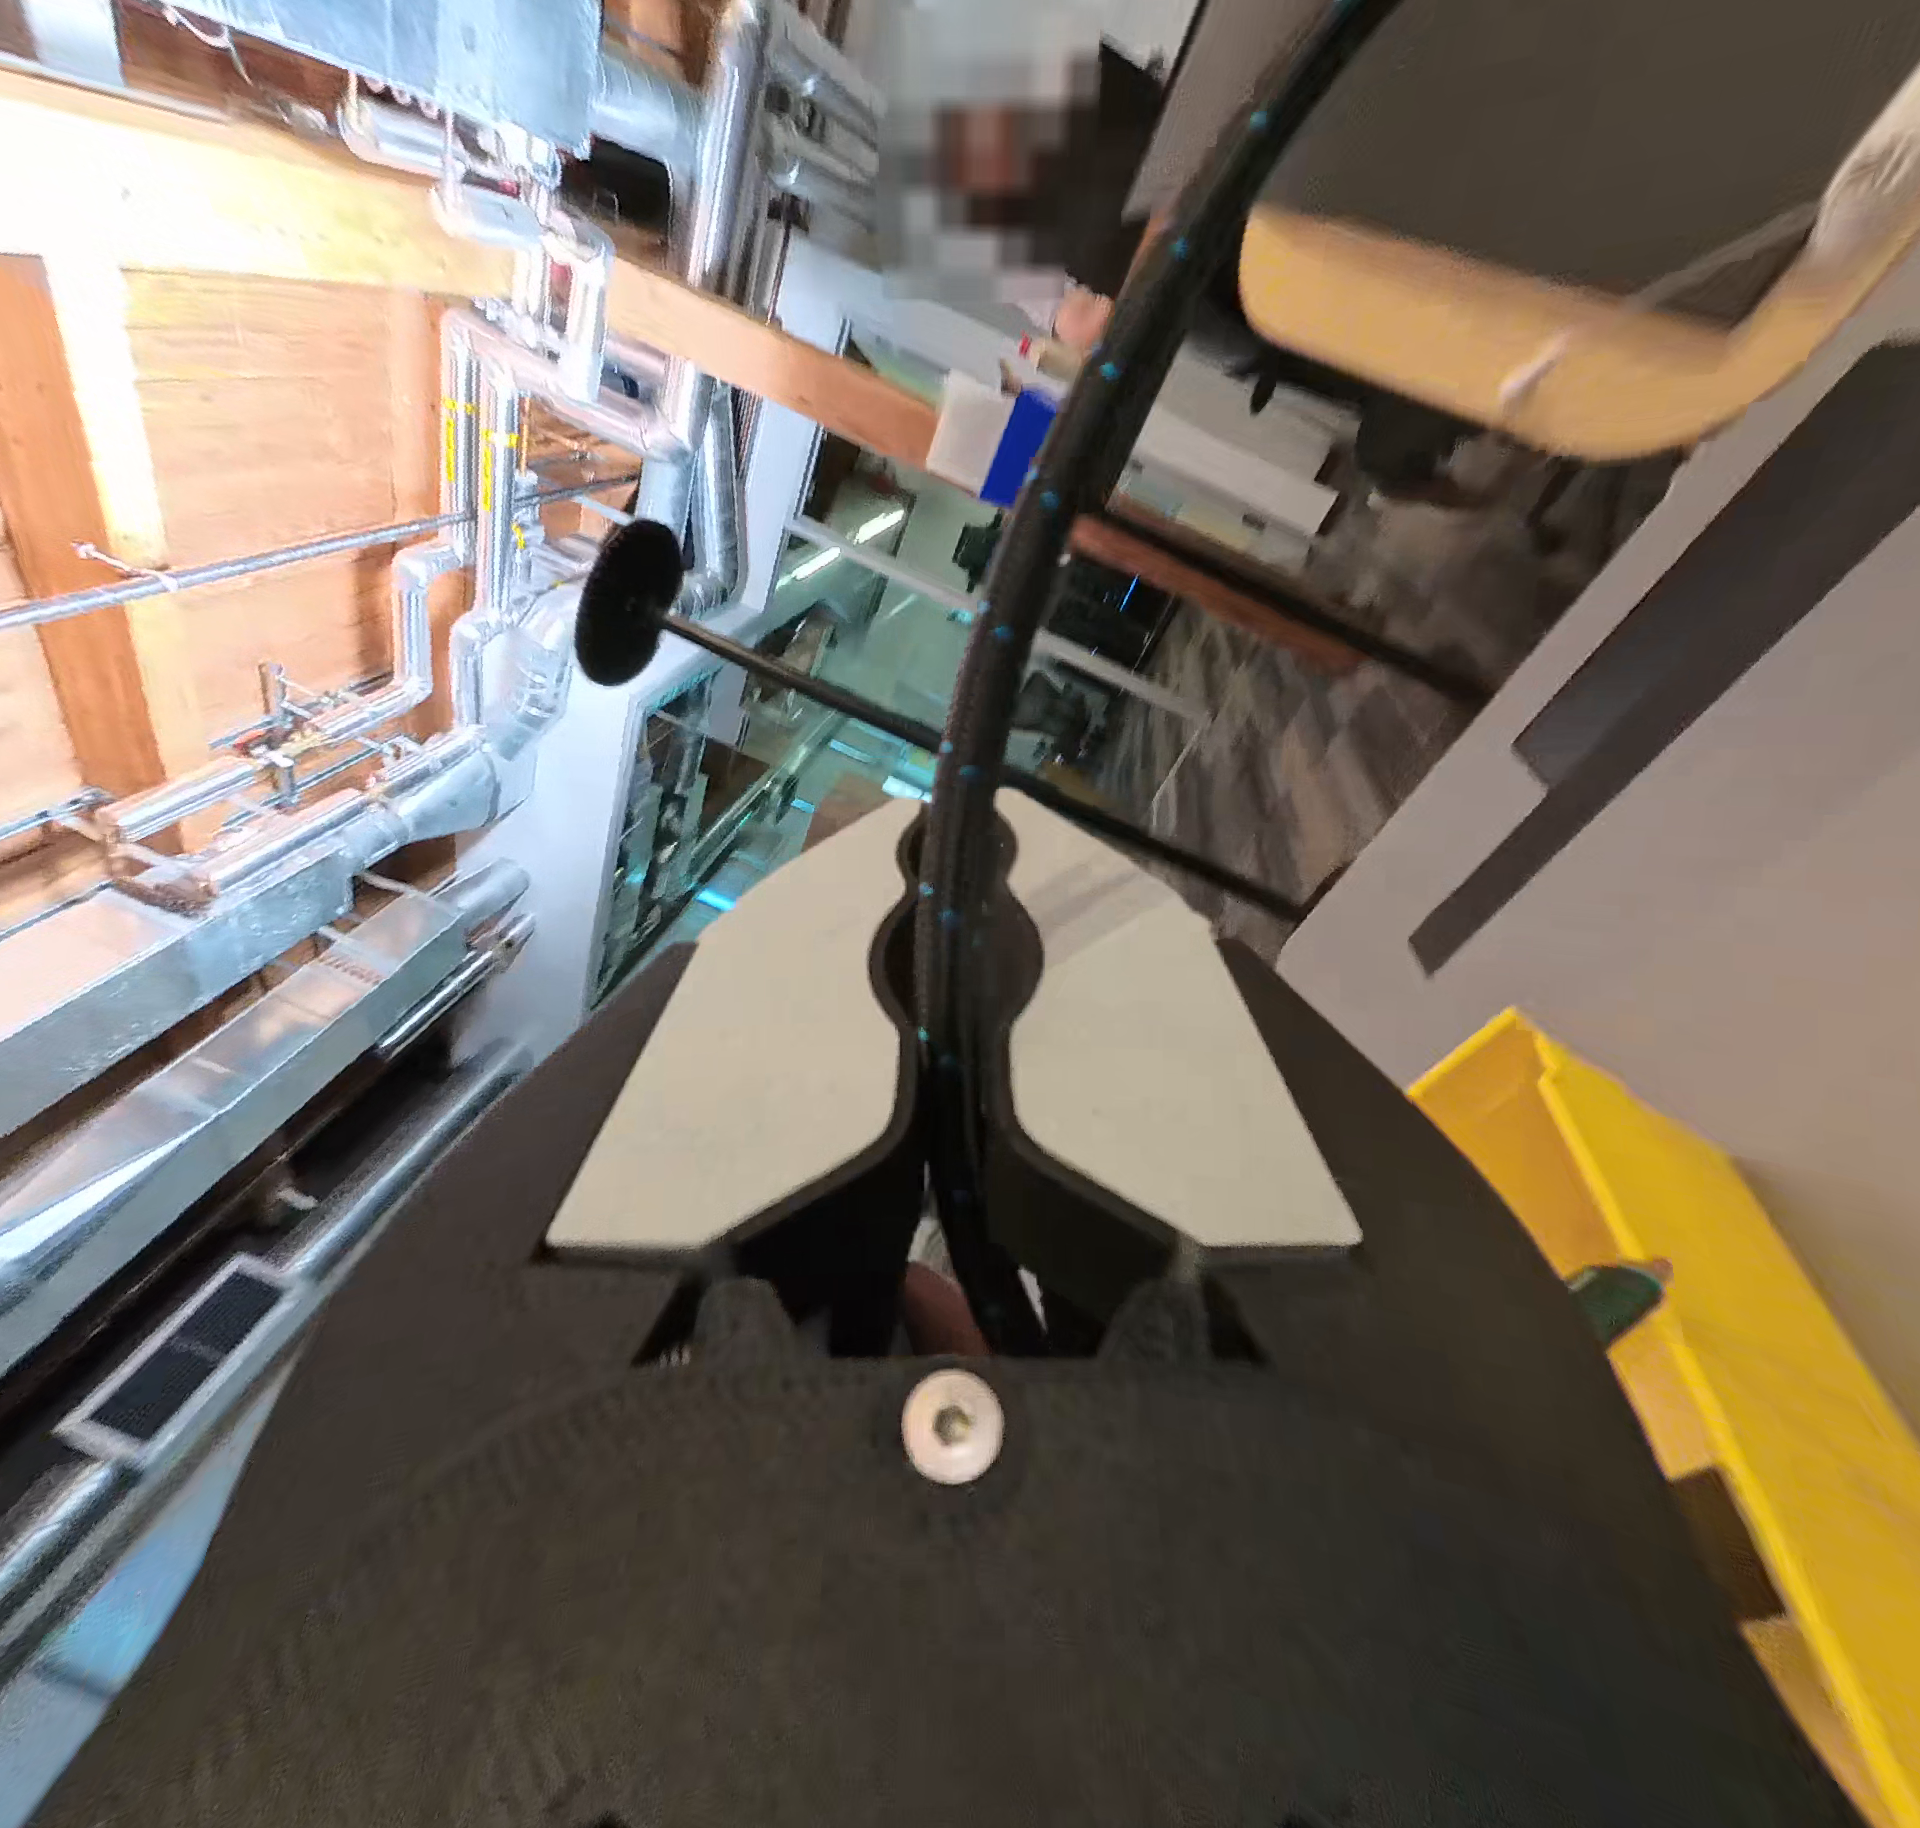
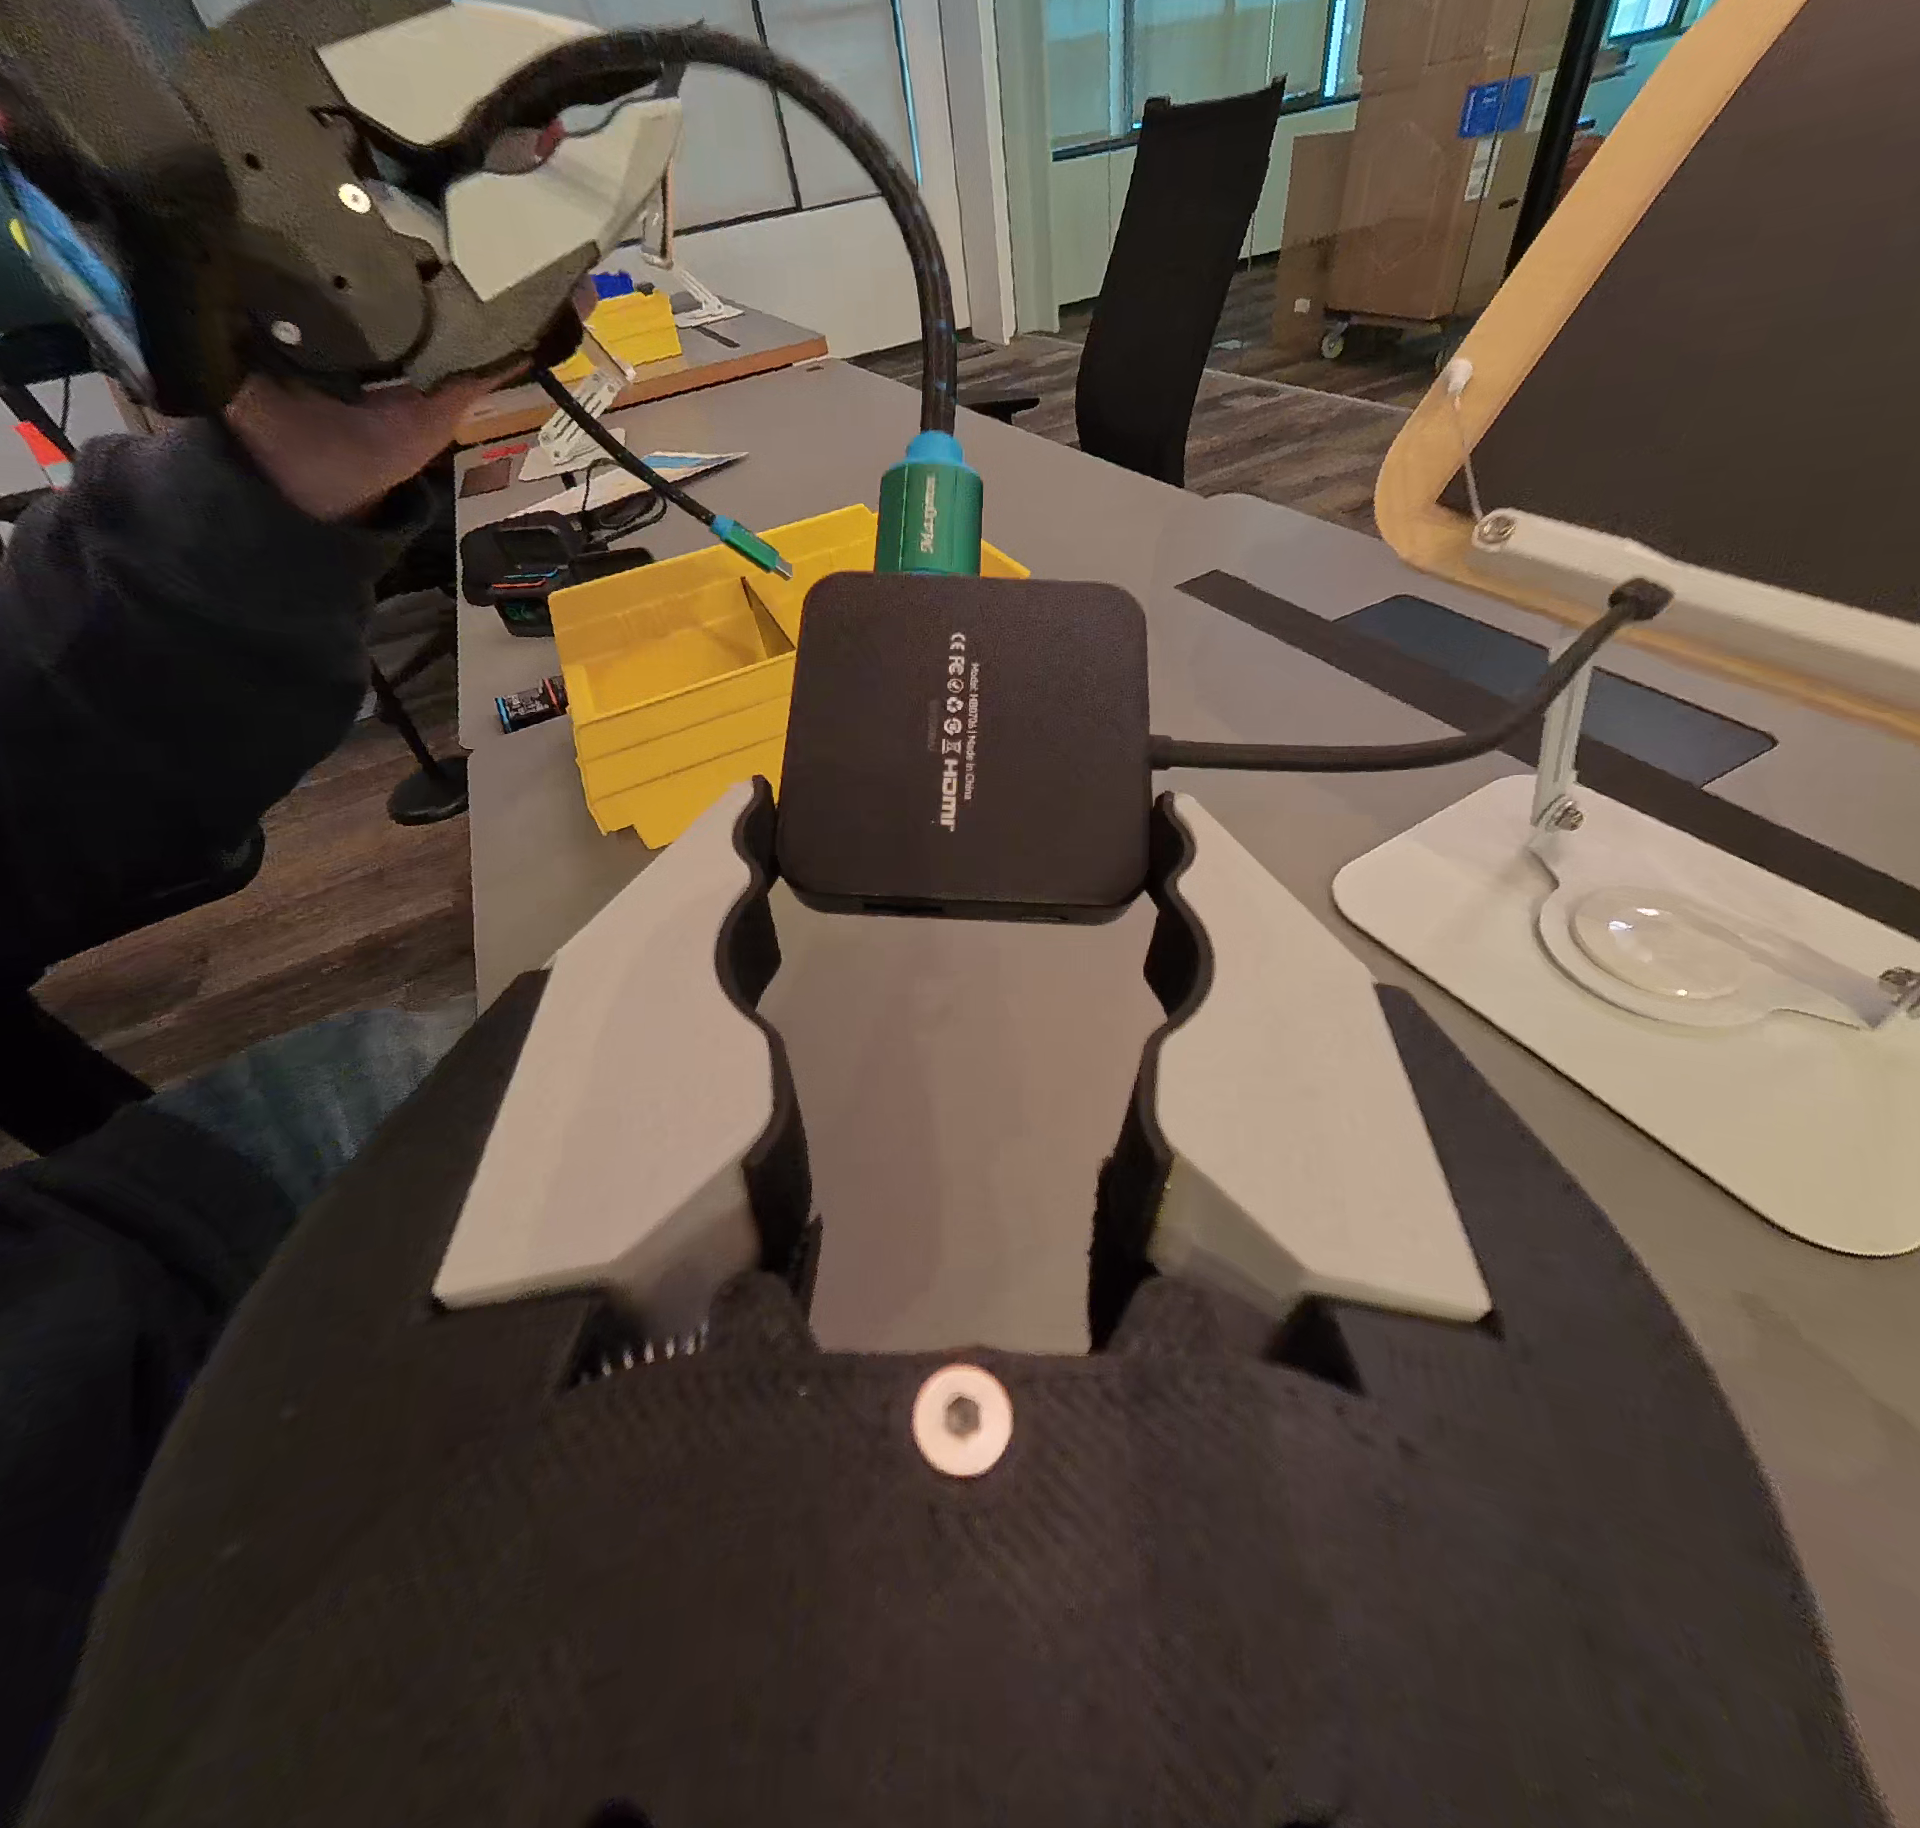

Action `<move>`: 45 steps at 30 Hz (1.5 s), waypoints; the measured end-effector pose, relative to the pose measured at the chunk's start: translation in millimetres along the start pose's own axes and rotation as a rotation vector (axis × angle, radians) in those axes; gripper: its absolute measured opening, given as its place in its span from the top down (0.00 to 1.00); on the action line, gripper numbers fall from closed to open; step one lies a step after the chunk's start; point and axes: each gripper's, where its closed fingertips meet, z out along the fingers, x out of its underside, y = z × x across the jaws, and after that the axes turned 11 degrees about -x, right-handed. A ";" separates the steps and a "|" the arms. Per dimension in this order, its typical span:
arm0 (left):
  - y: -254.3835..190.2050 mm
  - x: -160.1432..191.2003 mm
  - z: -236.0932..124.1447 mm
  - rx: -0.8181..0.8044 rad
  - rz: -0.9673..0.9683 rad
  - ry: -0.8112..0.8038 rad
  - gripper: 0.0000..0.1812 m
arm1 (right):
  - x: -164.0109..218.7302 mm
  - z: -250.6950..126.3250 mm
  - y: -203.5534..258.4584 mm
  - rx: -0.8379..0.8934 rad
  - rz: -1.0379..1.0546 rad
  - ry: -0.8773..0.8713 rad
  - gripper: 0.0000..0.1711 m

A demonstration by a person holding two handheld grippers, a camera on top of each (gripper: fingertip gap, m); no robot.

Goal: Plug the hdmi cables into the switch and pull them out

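**One plug seated, the cable's far end in the left gripper**

Both grippers are at work on the grey table [image 2: 1039,531]. The right gripper [image 2: 961,843] holds the black switch [image 2: 961,739] by its near edge, its fingers pressing the two sides. A green HDMI plug [image 2: 928,521] stands in the switch's far side. Its braided cable [image 2: 914,220] arcs up to the left gripper [image 1: 961,905], whose jaws are nearly closed around the cord; the other green plug [image 2: 750,544] dangles above the yellow bin [image 2: 665,729]. By my reading, pulling out comes next: that needs a grip lower on the seated plug while the switch is kept steady.
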 end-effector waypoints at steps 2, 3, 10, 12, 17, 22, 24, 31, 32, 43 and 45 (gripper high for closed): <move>-6.6 -26.3 -12.1 0.084 -0.138 -0.038 0.96 | -6.6 -11.3 -0.5 0.010 -0.017 -0.019 0.59; -17.1 -39.0 -21.2 0.155 -0.242 -0.052 0.96 | -9.9 -18.4 -1.0 0.015 -0.023 -0.030 0.59; -134.1 -79.3 -97.4 0.700 -0.891 -0.064 0.93 | -10.9 -63.9 -14.5 0.094 -0.019 -0.007 0.59; -179.3 -67.0 -116.4 0.825 -0.833 -0.010 0.88 | 1.8 -68.0 -20.9 0.126 -0.024 0.053 0.59; -226.1 -48.8 -135.8 0.974 -0.799 0.057 0.73 | 35.5 -63.4 -31.9 0.167 -0.034 0.165 0.59; -194.7 -48.5 -116.7 0.870 -0.779 -0.015 0.61 | 46.5 -60.0 -37.0 0.165 -0.020 0.183 0.59; -173.4 -48.6 -106.4 0.800 -0.741 -0.060 0.59 | 47.7 -59.8 -39.1 0.166 -0.026 0.190 0.59; -143.6 -94.7 -141.3 1.084 -0.818 -0.153 0.71 | 48.4 -53.0 -39.1 0.133 -0.061 0.206 0.59; -145.6 -110.0 -155.0 1.170 -0.912 -0.153 0.72 | 47.9 -51.2 -38.4 0.123 -0.055 0.200 0.59; -205.7 -173.5 -133.1 1.268 -1.810 0.097 0.57 | 26.5 -40.3 -21.2 0.005 0.002 0.094 0.59; -204.2 -176.2 -121.6 1.212 -1.922 0.065 0.55 | 23.5 -40.7 -17.9 -0.024 0.023 0.070 0.59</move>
